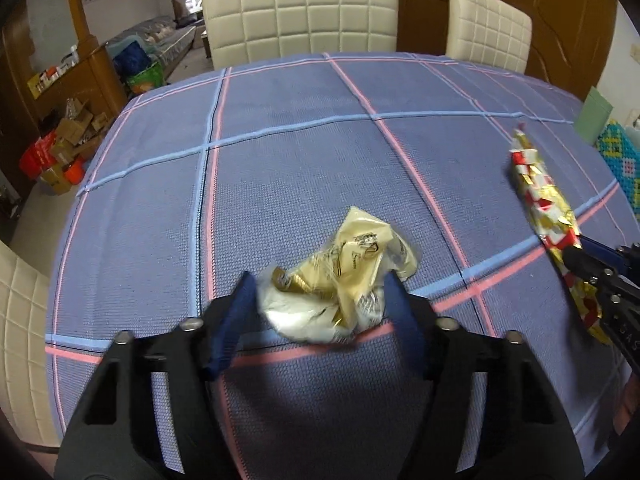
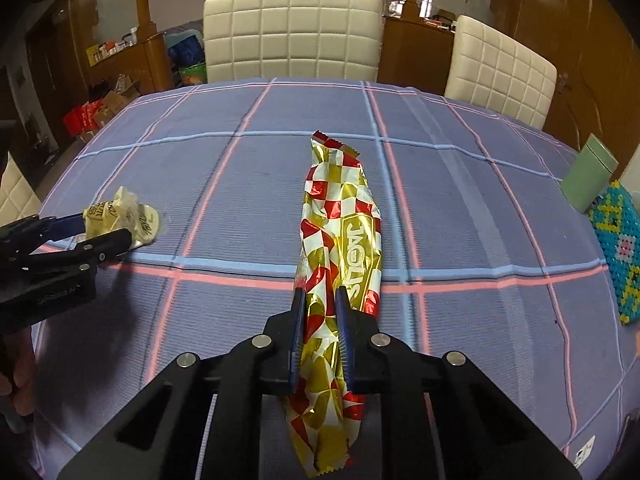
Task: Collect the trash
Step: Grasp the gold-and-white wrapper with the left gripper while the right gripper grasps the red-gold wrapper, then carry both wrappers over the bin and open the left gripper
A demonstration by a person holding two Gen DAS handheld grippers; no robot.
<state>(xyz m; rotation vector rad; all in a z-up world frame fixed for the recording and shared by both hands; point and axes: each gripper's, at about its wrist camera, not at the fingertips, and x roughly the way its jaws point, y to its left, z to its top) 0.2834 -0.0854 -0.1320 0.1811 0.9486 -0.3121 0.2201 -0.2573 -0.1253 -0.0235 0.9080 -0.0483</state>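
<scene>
A crumpled cream-and-gold wrapper [image 1: 344, 276] lies on the blue plaid tablecloth [image 1: 304, 168]. My left gripper [image 1: 318, 284] straddles it, both blue pads against its sides; from the right wrist view this gripper [image 2: 106, 228] holds the same wrapper [image 2: 124, 216] at the table's left. A long red, white and gold chequered wrapper [image 2: 340, 240] stretches away from me. My right gripper [image 2: 321, 300] is shut on its near part, with the tail hanging below the fingers. In the left wrist view that gripper [image 1: 580, 250] clamps the long wrapper [image 1: 536, 184] at the right.
Cream quilted chairs [image 2: 292, 32] stand at the far edge of the table and another [image 1: 20, 320] at the left. A green tin [image 2: 588, 176] and a turquoise beaded piece [image 2: 620, 248] sit at the right edge. Boxes and clutter [image 1: 64, 148] lie on the floor at left.
</scene>
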